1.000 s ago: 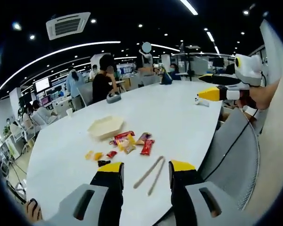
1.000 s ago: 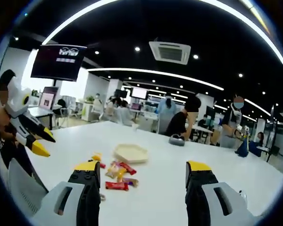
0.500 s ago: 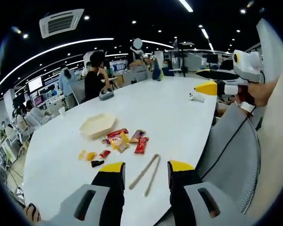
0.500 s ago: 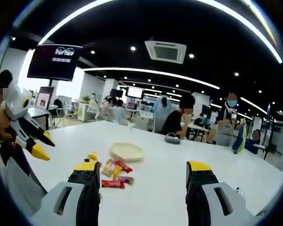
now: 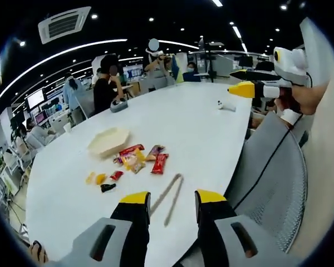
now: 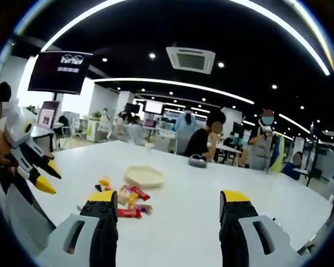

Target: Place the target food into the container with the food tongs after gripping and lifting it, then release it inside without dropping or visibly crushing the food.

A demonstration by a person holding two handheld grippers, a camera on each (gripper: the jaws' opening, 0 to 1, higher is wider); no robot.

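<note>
Pale food tongs (image 5: 170, 192) lie on the white table (image 5: 200, 133), just beyond my left gripper (image 5: 172, 198), which is open and empty. A beige tray container (image 5: 107, 141) sits farther back to the left. Snack packets (image 5: 134, 159), a red bar (image 5: 158, 163) and small food bits (image 5: 96, 178) lie between tray and tongs. My right gripper (image 5: 239, 82) hovers open at the table's right side. In the right gripper view, my right gripper (image 6: 169, 196) is open over the table, facing the container (image 6: 145, 176) and packets (image 6: 128, 198); the left gripper (image 6: 50, 178) hangs open at the left.
Several people sit at the table's far side near a grey object (image 5: 119, 105). A small white thing (image 5: 222, 105) lies near the right edge. A grey chair back (image 5: 273, 178) stands close on the right. The table edge runs just under my left gripper.
Both views have drifted slightly with the hands. The tongs, tray and snacks lie where they were. Both grippers stay open and empty.
</note>
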